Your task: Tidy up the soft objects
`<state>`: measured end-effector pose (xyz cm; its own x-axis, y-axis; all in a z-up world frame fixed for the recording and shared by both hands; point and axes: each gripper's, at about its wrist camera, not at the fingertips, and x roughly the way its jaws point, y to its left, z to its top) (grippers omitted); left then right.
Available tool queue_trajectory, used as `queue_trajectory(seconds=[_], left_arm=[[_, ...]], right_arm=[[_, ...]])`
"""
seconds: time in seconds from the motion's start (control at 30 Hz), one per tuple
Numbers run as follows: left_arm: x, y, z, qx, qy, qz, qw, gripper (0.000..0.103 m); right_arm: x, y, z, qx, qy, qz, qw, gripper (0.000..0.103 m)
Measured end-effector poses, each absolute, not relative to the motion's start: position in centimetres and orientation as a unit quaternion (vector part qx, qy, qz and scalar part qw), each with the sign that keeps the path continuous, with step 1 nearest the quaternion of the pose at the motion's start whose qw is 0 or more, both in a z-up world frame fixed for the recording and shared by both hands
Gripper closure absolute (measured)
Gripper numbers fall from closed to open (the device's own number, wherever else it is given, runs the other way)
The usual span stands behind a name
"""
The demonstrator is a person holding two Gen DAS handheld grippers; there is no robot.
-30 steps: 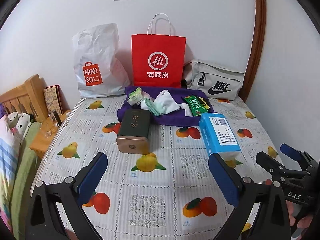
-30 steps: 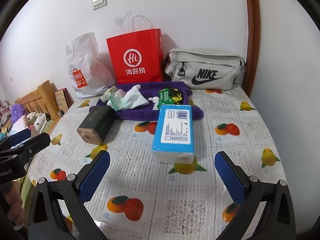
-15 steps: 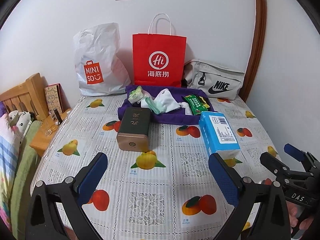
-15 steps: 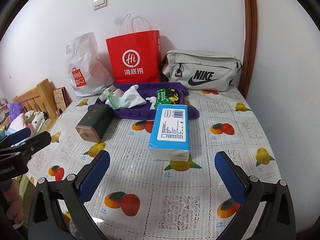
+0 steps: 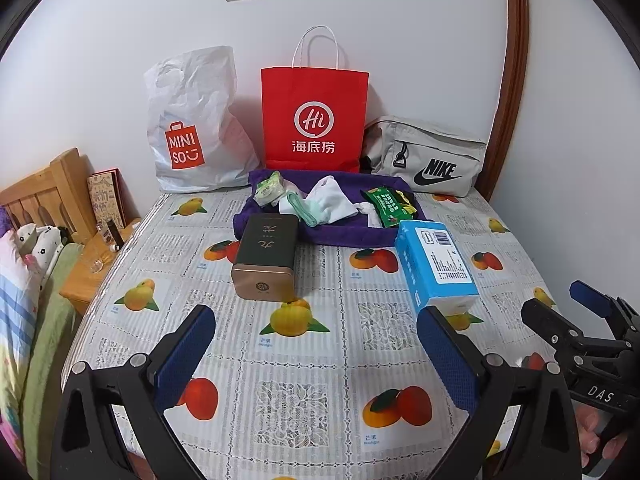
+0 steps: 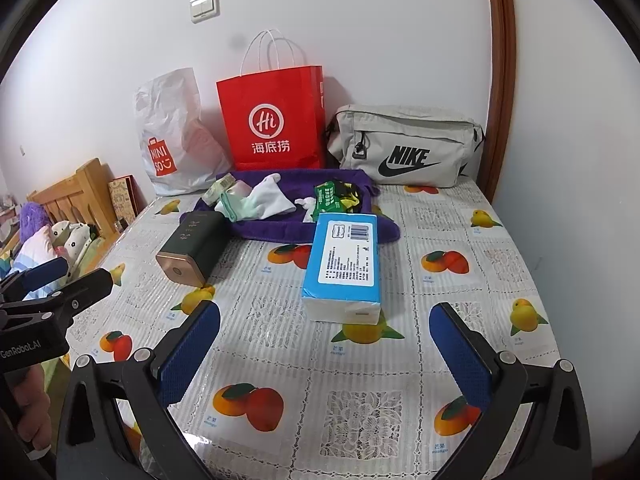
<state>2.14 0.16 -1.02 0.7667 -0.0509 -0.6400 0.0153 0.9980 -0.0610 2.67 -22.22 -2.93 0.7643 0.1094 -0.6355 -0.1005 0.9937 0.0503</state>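
Observation:
A purple towel [image 5: 344, 234] [image 6: 280, 232] lies at the far middle of the table. On it lie white and pale green socks [image 5: 326, 202] [image 6: 260, 200], a small green-white pack [image 5: 268, 192] and a green snack packet [image 5: 386, 206] [image 6: 330, 196]. A blue tissue pack [image 5: 436, 264] [image 6: 346, 264] lies in front of the towel on the right. My left gripper [image 5: 316, 354] is open and empty over the near table. My right gripper [image 6: 324, 356] is open and empty just short of the tissue pack.
A dark green tin [image 5: 266, 256] [image 6: 194, 246] lies on its side left of the tissue pack. A white Miniso bag [image 5: 192, 132], a red paper bag [image 5: 314, 120] and a grey Nike pouch [image 5: 428, 156] stand against the back wall. A bed and nightstand [image 5: 92, 264] are on the left.
Both grippers have drawn back slightly, so the table items look a little farther off. Nothing on the table has moved.

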Motion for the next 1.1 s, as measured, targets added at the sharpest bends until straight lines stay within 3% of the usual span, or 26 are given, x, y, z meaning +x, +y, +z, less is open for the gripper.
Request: queue_trajectory(seconds=[1.1], left_arm=[[2.09,0.17,-0.74,-0.025,0.34,-0.02,0.94,0.001]], right_arm=[[2.5,-22.2,-2.48,0.004,0.336,0.058,0.94,0.0]])
